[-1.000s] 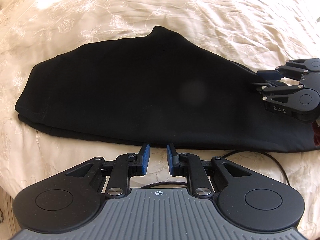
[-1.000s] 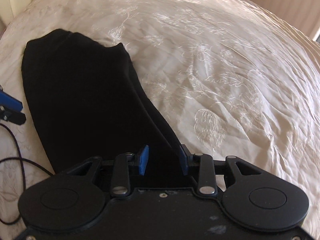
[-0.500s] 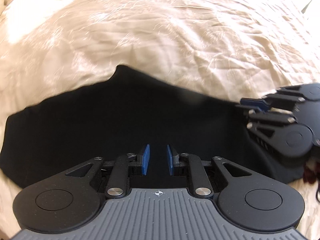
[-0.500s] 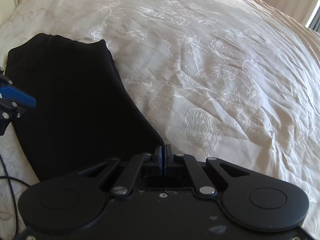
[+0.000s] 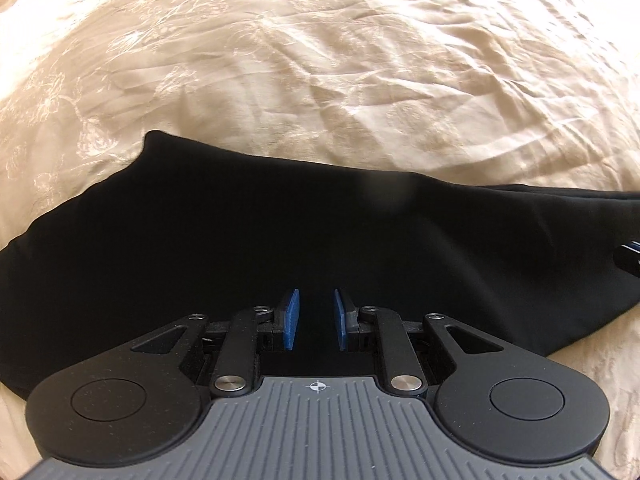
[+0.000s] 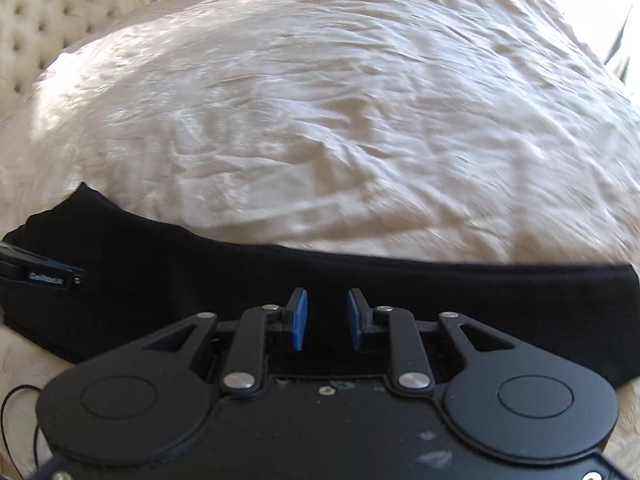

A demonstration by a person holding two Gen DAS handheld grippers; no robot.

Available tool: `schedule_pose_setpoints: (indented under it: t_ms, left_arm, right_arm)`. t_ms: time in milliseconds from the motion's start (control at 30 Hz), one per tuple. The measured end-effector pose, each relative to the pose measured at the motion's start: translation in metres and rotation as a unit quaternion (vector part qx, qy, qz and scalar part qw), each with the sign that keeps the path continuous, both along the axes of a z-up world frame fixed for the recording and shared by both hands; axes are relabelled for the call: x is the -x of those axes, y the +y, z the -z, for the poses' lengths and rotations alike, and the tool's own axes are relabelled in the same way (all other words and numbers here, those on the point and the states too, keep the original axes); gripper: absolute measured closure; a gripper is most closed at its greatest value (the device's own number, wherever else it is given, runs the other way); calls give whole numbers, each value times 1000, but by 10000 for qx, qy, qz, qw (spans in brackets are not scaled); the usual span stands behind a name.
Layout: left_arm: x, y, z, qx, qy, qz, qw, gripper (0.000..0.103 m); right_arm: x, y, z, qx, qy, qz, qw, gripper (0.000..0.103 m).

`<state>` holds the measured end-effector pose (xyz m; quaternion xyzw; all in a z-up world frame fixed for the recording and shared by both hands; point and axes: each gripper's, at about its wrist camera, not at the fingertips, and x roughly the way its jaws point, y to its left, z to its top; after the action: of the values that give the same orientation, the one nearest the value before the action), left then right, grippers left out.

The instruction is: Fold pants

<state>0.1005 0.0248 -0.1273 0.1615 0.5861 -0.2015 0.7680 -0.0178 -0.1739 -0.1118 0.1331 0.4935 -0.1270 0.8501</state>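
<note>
Black pants (image 5: 280, 248) lay flat on the bed (image 5: 320, 80), stretched sideways across the cream, embroidered bedspread. In the left wrist view they filled the middle band of the frame, with a peaked corner at upper left and layered edges running off to the right. In the right wrist view the same pants (image 6: 500, 304) ran as a long dark strip from the left edge to a squared-off end at right.

My left gripper (image 5: 316, 320) pointed steeply down over the near part of the pants. Its blue pads (image 5: 290, 320) stood a modest gap apart, parallel, with only dark cloth visible behind them. Nothing pinched between them; released, holding nothing. Could not tell whether the tips touched the fabric underneath.

My right gripper (image 6: 327, 319) hung over the long strip of the pants, also angled down. Its jaws were opening at this moment, blue pads (image 6: 299, 320) separated by a clear gap, no fold of cloth caught in it. Released, empty. Contact of the tips with the pants could not be judged: black on black.

Each gripper showed at the margin of the other's view: a sliver of the right gripper (image 5: 632, 258) at the right edge of the left wrist view, the left gripper (image 6: 40, 276) at the left edge of the right wrist view, both over the pants.

A tufted headboard (image 6: 60, 20) stood at the top left of the right wrist view. A thin black cable (image 6: 12, 400) lay on the bedspread at lower left. Right wrist view was blurred.
</note>
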Motion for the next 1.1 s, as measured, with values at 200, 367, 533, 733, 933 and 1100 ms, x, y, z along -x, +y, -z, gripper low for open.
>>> schedule_pose_setpoints:
  t_ms: [200, 367, 533, 733, 933, 1100]
  left_arm:
    - [31, -60, 3, 201, -71, 646, 9977, 84]
    - [34, -105, 27, 63, -165, 677, 9975, 84]
    - [14, -133, 40, -173, -362, 412, 9983, 85]
    - [7, -142, 36, -278, -388, 76, 9988, 85]
    - [24, -130, 16, -238, -498, 13, 9985, 85]
    - [37, -115, 3, -137, -465, -180, 9987, 85]
  right_arm:
    - [49, -52, 2, 184, 175, 833, 9962, 79]
    - [73, -91, -6, 87, 36, 1280, 9917, 79]
    - [87, -115, -9, 67, -2, 1317, 9913, 79]
    - [92, -132, -6, 304, -23, 1038, 9941, 74]
    - [83, -154, -2, 689, -80, 1054, 9920, 68]
    - [74, -176, 13, 517, 39, 1020, 9934, 68]
